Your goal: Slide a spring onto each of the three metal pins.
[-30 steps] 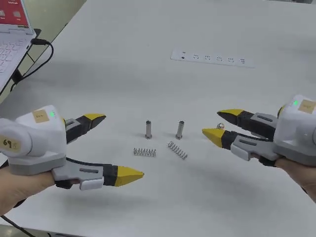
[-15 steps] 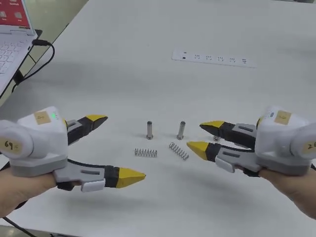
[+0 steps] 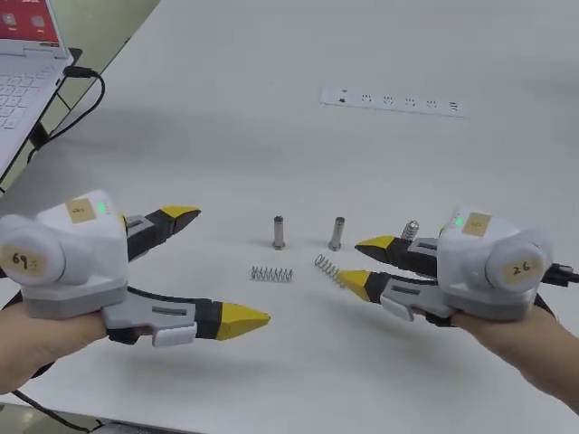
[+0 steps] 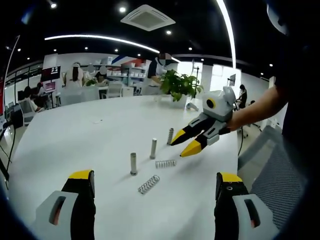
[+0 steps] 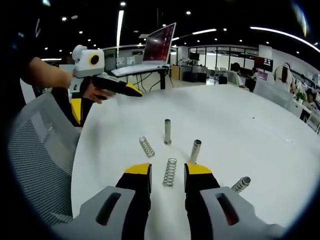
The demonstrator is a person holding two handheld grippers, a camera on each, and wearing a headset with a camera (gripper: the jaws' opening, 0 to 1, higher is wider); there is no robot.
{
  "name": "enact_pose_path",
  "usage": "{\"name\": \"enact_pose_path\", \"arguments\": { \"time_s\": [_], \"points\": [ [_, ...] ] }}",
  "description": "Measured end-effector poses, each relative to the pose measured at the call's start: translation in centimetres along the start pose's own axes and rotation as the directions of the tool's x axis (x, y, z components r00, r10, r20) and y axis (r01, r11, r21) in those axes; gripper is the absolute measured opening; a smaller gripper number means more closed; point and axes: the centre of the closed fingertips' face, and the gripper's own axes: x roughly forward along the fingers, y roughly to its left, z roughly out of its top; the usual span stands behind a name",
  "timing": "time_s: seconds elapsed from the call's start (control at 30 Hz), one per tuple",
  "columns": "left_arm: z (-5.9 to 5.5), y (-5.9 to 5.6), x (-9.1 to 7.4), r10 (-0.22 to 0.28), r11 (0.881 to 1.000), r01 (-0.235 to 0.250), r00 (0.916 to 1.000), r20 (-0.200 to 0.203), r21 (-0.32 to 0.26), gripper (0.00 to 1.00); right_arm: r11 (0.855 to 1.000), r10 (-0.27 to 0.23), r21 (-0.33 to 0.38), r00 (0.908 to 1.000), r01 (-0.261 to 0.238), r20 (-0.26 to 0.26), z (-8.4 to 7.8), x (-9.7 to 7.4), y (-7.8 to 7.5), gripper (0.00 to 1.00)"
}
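The two bare metal pins stand upright side by side near the middle of the white table (image 3: 271, 136), a left pin (image 3: 279, 231) and a right pin (image 3: 337, 233). A third pin (image 3: 410, 231) stands further to the right with spring coils round it, just behind the upper jaw of the right gripper (image 3: 365, 262).

Two loose springs lie flat in front of the bare pins. The level spring (image 3: 271, 274) is before the left pin, and the slanted spring (image 3: 328, 268) is before the right pin. The slanted spring's near end lies at the mouth of the right gripper, whose yellow-tipped jaws stand a little apart. From the right gripper view that spring runs lengthwise into the gap between the tips, and nothing is clamped.

The left gripper (image 3: 215, 265) hovers well to the left of the pins, jaws spread wide with nothing between them.

Beyond the pins the tabletop is broad and bare as far as a white power strip (image 3: 393, 101) lying across the far side. An open laptop (image 3: 18, 54) sits off the left edge on a separate stand, and a black cable (image 3: 86, 86) trails from it. The table's near edge runs under the hands.

Around it is an open office with ceiling lights. It has a potted plant (image 4: 180, 86), people at desks (image 4: 75, 75) and a mesh chair (image 5: 40, 150).
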Motion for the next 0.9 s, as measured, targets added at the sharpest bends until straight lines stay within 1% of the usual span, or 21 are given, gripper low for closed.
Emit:
{"name": "enact_pose_path", "arguments": {
  "time_s": [0.13, 0.3, 0.4, 0.53, 0.63, 0.77, 0.9],
  "points": [
    [-0.1, 0.0, 0.0, 0.001, 1.0, -0.001, 1.0, -0.001, -0.003, 0.99, 1.0, 0.005, 0.016, 1.0, -0.005, -0.005, -0.4, 0.6, 0.2, 0.23],
    [-0.3, 0.1, -0.1, 0.006, 1.0, -0.006, 1.0, -0.002, -0.005, 0.99, 1.0, -0.003, 0.024, 0.9998, 0.003, -0.021, -1.0, 1.2, 0.1, 0.2],
    [-0.3, 0.1, -0.2, 0.008, 1.0, -0.008, 1.0, -0.003, -0.005, 0.99, 0.999, -0.009, 0.047, 0.9997, 0.01, -0.025, -1.2, 1.6, -0.1, 0.2],
    [-0.4, 0.0, -0.3, 0.008, 1.0, -0.008, 1.0, -0.005, -0.005, 0.99, 0.999, -0.008, 0.047, 0.9991, 0.01, -0.042, -1.8, 2.1, 0.0, 0.19],
    [-0.4, 0.0, -0.3, 0.009, 1.0, -0.009, 0.9999, -0.006, -0.008, 0.99, 0.999, -0.004, 0.051, 0.9989, 0.006, -0.046, -2.0, 2.3, 0.1, 0.19],
    [-0.5, 0.1, -0.4, 0.013, 1.0, -0.013, 0.9999, -0.005, -0.012, 0.99, 0.998, -0.011, 0.058, 0.9984, 0.014, -0.055, -2.3, 2.4, -0.1, 0.18],
    [-0.8, 0.0, -0.5, 0.013, 1.0, -0.013, 0.9999, -0.009, -0.014, 0.99, 0.998, -0.015, 0.055, 0.9985, 0.018, -0.053, -2.3, 2.5, -0.2, 0.16]
  ]
}}
